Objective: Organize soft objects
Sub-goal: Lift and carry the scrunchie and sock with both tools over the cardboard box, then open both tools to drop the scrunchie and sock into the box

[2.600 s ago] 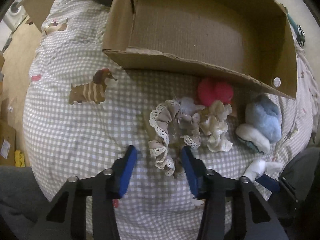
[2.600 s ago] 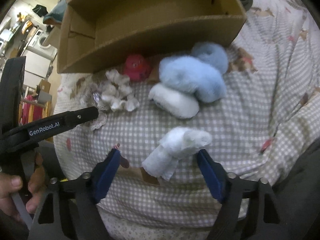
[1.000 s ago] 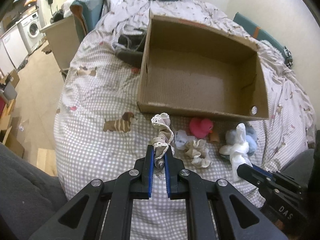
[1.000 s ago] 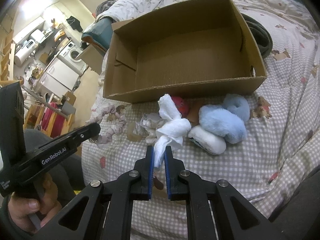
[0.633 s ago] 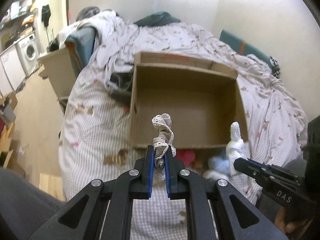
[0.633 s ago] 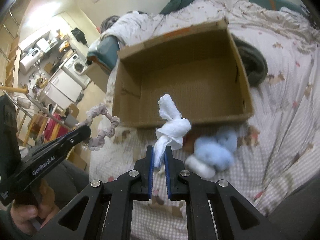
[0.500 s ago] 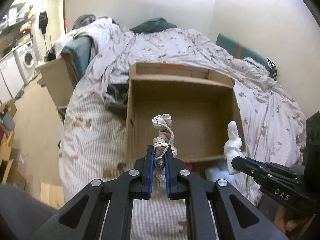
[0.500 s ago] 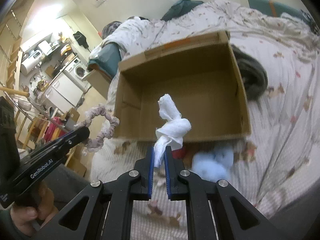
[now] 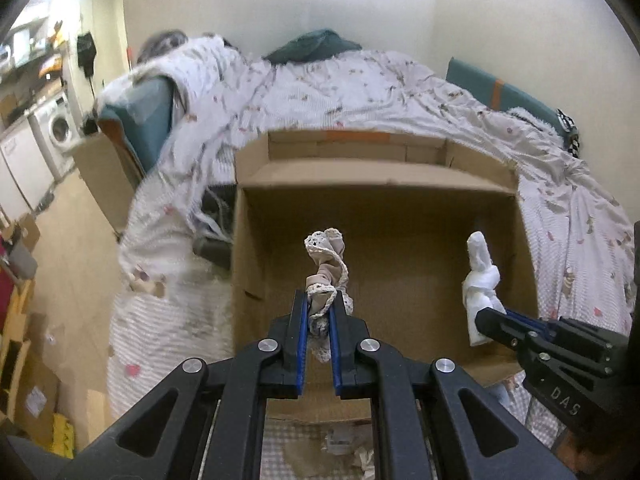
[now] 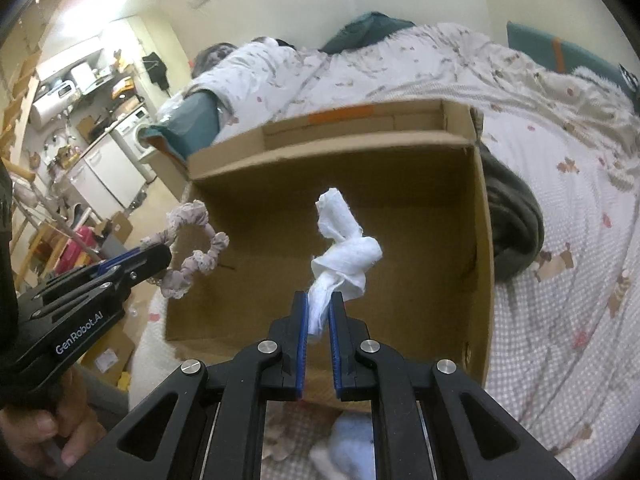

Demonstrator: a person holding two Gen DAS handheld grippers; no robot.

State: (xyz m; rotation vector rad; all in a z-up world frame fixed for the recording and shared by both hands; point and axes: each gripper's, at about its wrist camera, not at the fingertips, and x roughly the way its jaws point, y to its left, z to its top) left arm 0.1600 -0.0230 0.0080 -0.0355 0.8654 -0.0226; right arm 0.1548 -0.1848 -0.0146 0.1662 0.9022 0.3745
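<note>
My left gripper [image 9: 319,308] is shut on a beige lace-trimmed scrunchie [image 9: 326,268], held up over the open cardboard box [image 9: 400,176]. My right gripper [image 10: 319,308] is shut on a knotted white cloth [image 10: 344,248], also held above the box [image 10: 482,240]. Each gripper shows in the other's view: the right one [image 9: 494,318] with the white cloth [image 9: 482,276] at the box's right side, the left one [image 10: 160,254] with the scrunchie [image 10: 192,252] at the box's left wall. The box floor looks bare.
The box stands on a bed with a checked, dog-print cover [image 9: 580,240]. A light blue plush [image 10: 352,440] and pale fabric pieces [image 9: 360,452] lie in front of the box. A dark garment [image 10: 516,220] lies right of it. A hand [image 10: 44,436] holds the left gripper.
Both grippers have risen and moved forward from the bed surface to above the box, each still holding its item. The remaining soft items have dropped to the bottom edge of the views.
</note>
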